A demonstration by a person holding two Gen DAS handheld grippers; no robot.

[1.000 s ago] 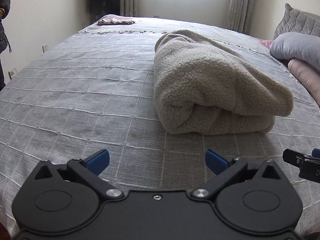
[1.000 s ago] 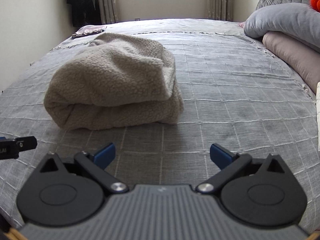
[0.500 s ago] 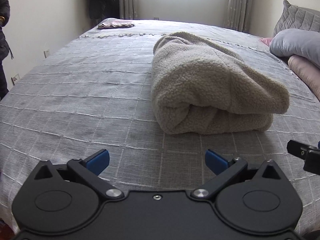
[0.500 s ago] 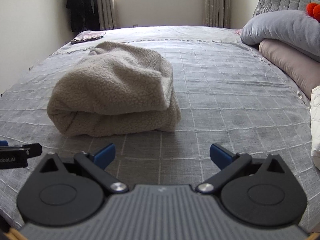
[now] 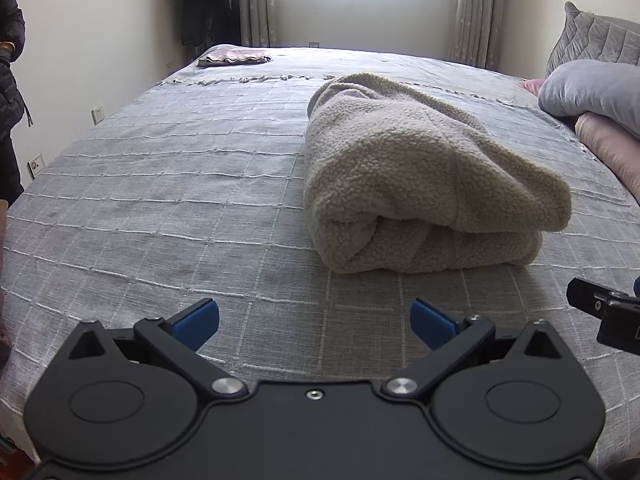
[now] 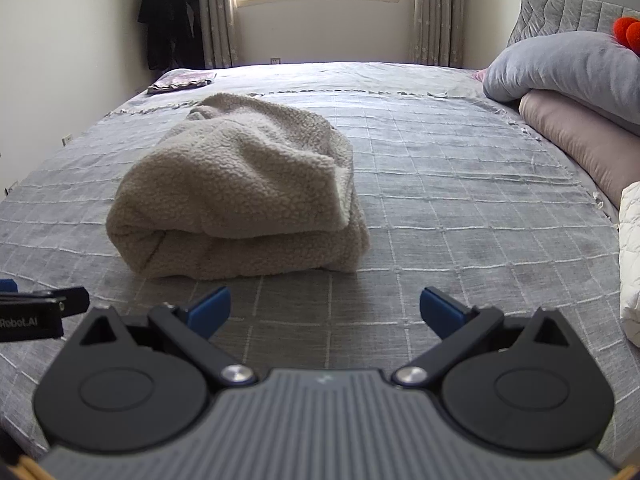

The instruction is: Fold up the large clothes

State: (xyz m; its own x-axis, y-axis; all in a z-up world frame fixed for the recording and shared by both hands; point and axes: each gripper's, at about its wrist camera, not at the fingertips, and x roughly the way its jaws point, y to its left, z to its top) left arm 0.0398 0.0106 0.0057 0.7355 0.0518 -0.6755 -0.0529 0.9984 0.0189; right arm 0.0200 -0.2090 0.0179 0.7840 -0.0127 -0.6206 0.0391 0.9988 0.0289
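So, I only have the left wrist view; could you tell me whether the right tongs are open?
Observer: Yes, the right tongs are open and empty, short of the folded fleece garment.
Operator: Is anything lying to their right?
Observer: A white quilted item lies on the grey bedspread, at the far right.
Operator: Anything on the grey pillow?
Observer: Something round and orange-red sits atop it.

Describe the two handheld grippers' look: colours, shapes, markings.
The left gripper has a smooth matte black body, two round black discs, silver pivot screws and angled black arms ending in blue fingertips. The right gripper matches, but its centre plate is ribbed grey. Its view shows white "Robot.AI" lettering on the left unit's side. No cables or sleeves visible.
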